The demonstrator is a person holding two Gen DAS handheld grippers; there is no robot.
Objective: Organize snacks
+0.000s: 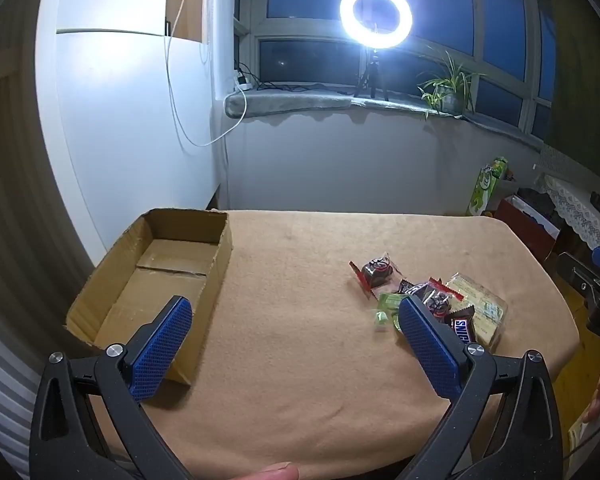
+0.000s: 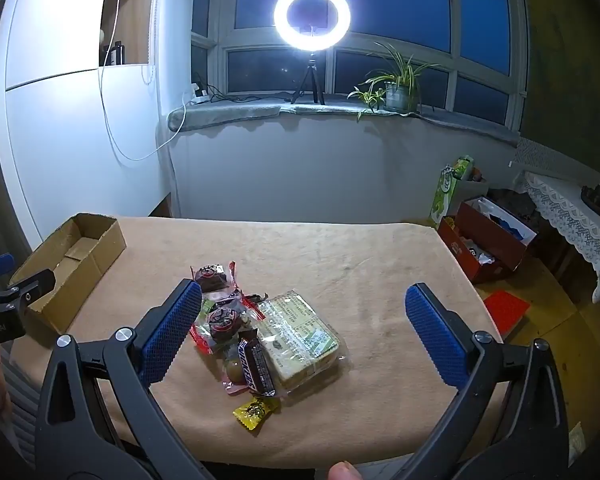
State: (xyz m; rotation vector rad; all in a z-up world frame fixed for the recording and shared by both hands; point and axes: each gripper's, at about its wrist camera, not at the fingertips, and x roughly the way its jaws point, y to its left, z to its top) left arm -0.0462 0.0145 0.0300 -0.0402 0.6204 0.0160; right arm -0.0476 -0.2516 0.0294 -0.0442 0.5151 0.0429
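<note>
Right wrist view shows the bench (image 2: 380, 256), draped in a tan cloth, filling the middle of the frame, its far edge running across just below the window wall and its right edge dropping away toward a red box (image 2: 496, 248) on the floor. The cardboard box (image 2: 80, 252) sits at the left of that frame, hard against the bench's left edge, open-topped and with nothing in it. The snacks (image 2: 260, 328) lie heaped in the lower centre, well apart from the box, with bare cloth between.

Biggest of the heap is a clear-wrapped pack of crackers (image 2: 300, 332); a chocolate bar (image 2: 256, 364) lies touching its left side, dark round cakes (image 2: 224, 320) sit above that, and a small yellow candy (image 2: 256, 412) lies nearest the camera.

Both tools are released and hold nothing: the right gripper (image 2: 304, 300) hangs over the heap with its jaws spread wide, and the left gripper (image 1: 296, 312) hovers between box and heap, equally wide.

Judged from this, nothing is sorted yet and a first pick is in hand. The cracker pack looks the sensible start: grip it across its short sides, lift straight up so the overlapping bar slides off instead of dragging, then carry it left over the open cloth. Thin wrappers may slip or crumple. The box's near wall wants clearing from above, and the left tool stands in that lane.
</note>
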